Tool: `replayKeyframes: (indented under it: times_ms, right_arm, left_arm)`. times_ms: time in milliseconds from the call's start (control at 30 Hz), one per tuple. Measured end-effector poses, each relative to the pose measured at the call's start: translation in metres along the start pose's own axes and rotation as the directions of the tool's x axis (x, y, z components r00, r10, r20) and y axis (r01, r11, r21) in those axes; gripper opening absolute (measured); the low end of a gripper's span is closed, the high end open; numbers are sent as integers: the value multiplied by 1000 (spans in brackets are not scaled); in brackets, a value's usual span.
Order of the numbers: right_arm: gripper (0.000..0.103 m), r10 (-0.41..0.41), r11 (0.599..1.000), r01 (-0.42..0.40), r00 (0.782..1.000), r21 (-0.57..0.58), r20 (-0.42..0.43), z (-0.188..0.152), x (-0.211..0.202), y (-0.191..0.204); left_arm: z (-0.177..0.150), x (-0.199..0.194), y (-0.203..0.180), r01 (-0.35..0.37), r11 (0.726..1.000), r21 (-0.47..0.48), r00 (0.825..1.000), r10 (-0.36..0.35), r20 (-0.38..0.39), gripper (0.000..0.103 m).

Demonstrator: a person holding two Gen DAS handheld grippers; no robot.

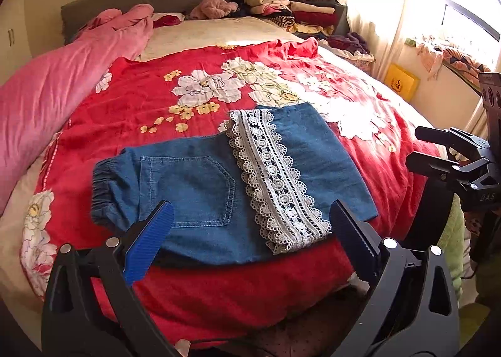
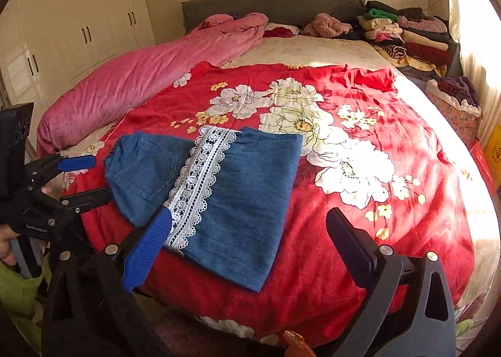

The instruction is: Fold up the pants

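Now folded: denim pants [image 1: 219, 188] lie on the bed [image 1: 250, 294].
Both the left gripper [image 1: 250, 225] and right gripper [image 2: 250, 232] are held wide, empty; the lace-trimmed edge [image 1: 278, 181] should be squared.

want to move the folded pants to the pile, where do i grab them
Probably the elastic waistband, from the left: it bunches thick and sticks out past the pants, giving open jaws an edge. The lace strip lies loose on top, so avoid gripping that alone.
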State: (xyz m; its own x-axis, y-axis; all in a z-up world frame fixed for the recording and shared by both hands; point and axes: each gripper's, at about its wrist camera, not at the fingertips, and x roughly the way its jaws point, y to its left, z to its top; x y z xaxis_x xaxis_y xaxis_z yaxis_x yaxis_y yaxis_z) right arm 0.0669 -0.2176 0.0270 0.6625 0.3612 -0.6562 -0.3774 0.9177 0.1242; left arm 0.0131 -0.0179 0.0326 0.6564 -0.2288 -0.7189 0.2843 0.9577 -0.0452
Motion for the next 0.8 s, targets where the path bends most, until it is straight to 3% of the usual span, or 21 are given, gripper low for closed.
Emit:
replayKeyframes:
  times_ms: [433,800]
  right_arm:
    - [98,12,997,-12,1000,-77,4,27,3,34]
    - [98,50,983,-51,999,-176,-13,56,28,76]
  left_arm:
    - [-4,-15,29,-13,998,-59,999,16,37,93]
    - [-19,-19,71,-43,985,-164,998,50,36,93]
